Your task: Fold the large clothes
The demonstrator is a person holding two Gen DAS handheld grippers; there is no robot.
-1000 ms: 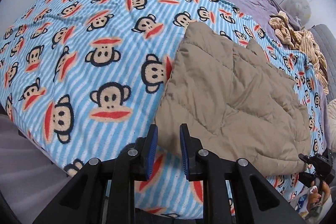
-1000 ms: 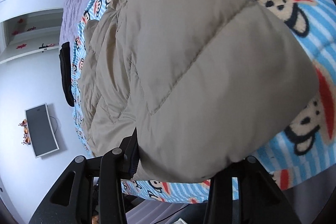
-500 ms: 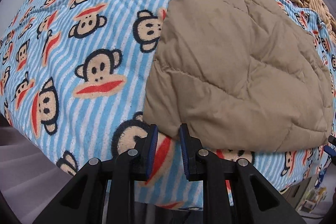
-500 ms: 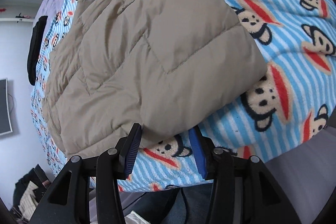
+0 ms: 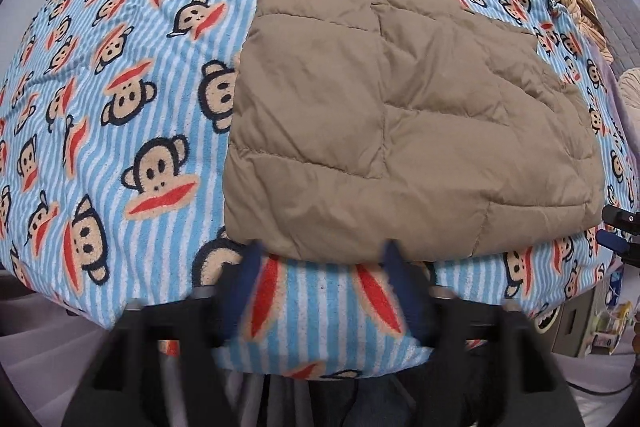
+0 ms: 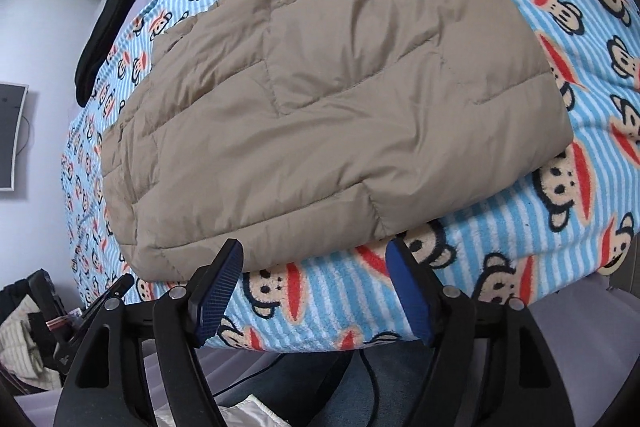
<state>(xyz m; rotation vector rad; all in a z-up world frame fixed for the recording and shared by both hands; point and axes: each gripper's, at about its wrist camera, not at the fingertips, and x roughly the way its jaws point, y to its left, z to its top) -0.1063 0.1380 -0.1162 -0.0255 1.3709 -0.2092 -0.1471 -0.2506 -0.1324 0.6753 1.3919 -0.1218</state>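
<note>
Coat (image 5: pixel 400 123) lying just ahead of both grippers, near edge crosswise to jaws. Left gripper (image 5: pixel 324 291) and right gripper (image 6: pixel 316 291) hanging wide, gripping nothing.

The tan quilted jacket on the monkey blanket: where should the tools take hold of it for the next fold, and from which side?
Grip the tan quilted jacket along its near edge, the puffy rounded hem facing both cameras. Come in low from the bed's front edge, over the monkey blanket. Both the left tool and right tool are open just short of that hem, likely the easiest grip.
</note>
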